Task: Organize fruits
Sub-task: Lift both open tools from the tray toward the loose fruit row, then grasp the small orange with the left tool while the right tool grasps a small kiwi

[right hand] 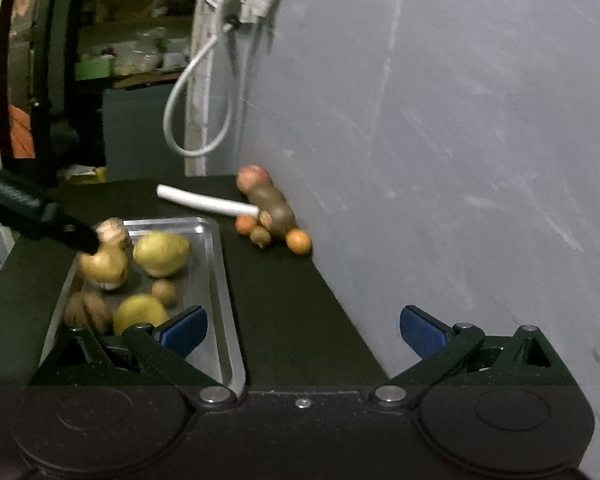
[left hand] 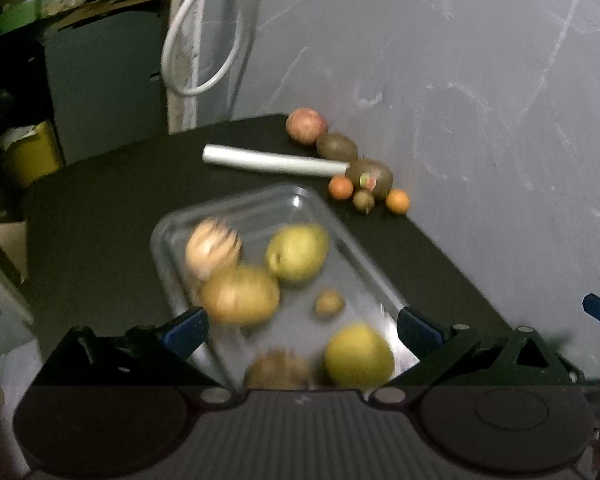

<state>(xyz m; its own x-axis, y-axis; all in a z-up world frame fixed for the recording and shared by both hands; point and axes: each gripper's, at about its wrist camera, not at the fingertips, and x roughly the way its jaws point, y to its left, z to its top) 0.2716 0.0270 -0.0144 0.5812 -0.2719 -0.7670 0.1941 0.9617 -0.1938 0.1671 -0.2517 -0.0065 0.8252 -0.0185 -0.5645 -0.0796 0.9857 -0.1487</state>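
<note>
A metal tray (left hand: 364,256) (right hand: 216,280) on the black table holds several fruits: two yellow-green pears (left hand: 297,253) (left hand: 359,356), a tan fruit (left hand: 240,294), a pale striped one (left hand: 213,248), a small brown one (left hand: 329,303) and a walnut-like one (left hand: 278,370). My left gripper (left hand: 302,330) is open and empty above the tray; it shows in the right wrist view (right hand: 40,212) over the tray's far left. My right gripper (right hand: 302,332) is open and empty over the table right of the tray. More fruit (left hand: 360,168) (right hand: 272,212) lies by the wall.
A white tube (left hand: 274,162) (right hand: 208,202) lies on the table behind the tray, touching the fruit cluster. A grey wall (right hand: 460,160) runs along the table's right edge. A white cable loop (right hand: 196,120) hangs at the back. Shelves and a yellow bin (left hand: 32,152) stand far left.
</note>
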